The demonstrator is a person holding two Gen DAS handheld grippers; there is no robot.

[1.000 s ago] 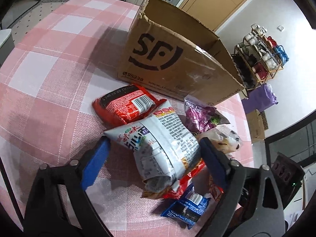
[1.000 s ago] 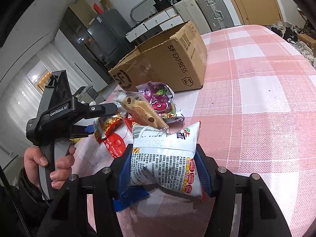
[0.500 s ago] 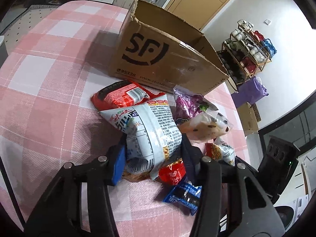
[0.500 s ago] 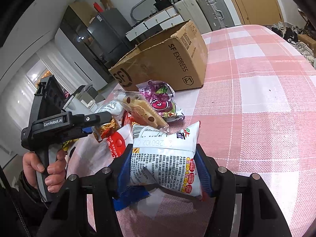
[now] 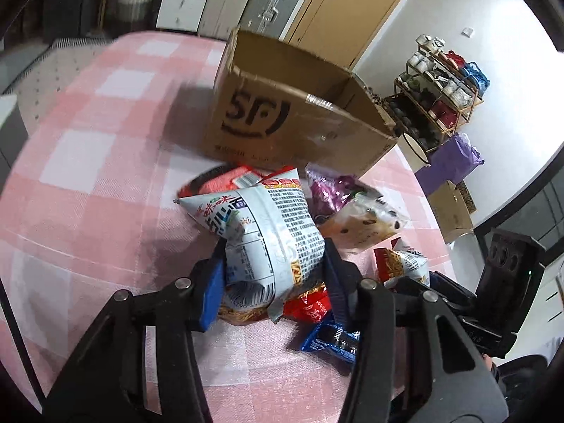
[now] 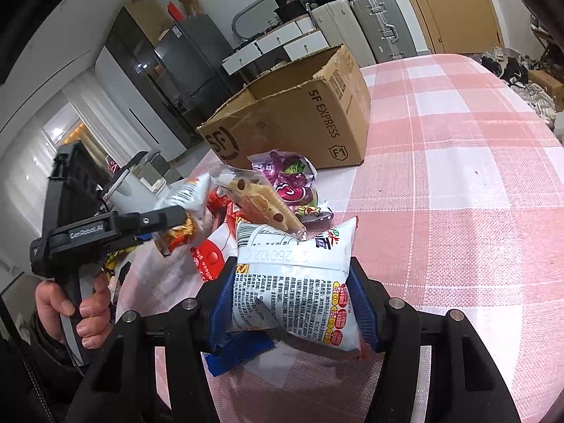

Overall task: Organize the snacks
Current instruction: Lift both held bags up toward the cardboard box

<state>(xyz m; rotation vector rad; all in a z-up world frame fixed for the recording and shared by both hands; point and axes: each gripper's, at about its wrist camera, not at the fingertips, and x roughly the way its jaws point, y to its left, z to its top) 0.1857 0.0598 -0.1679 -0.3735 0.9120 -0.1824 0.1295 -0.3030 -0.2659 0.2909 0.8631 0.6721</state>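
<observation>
My left gripper (image 5: 273,275) is shut on a white snack bag (image 5: 268,222) with printed text, held a little above the snack pile. In the right wrist view my right gripper (image 6: 292,303) is shut on a similar white snack bag (image 6: 296,271), low over the pink checked tablecloth (image 6: 458,183). An open cardboard box (image 5: 292,120) marked SF stands upright just behind the pile. On the cloth lie a red packet (image 5: 225,179), a purple packet (image 6: 289,176), a clear biscuit packet (image 6: 261,201) and a blue packet (image 5: 331,338).
A hand (image 6: 67,303) grips the left tool's handle at the left of the right wrist view. Wide cloth (image 5: 88,176) stretches left of the pile. Off the table stand a shoe rack (image 5: 440,88), suitcases (image 6: 380,21) and a dark fridge (image 6: 190,60).
My left gripper's jaws came in from wide apart onto the white bag and raised it off the pile, hiding the red packet more. The right gripper and its bag stayed put.
</observation>
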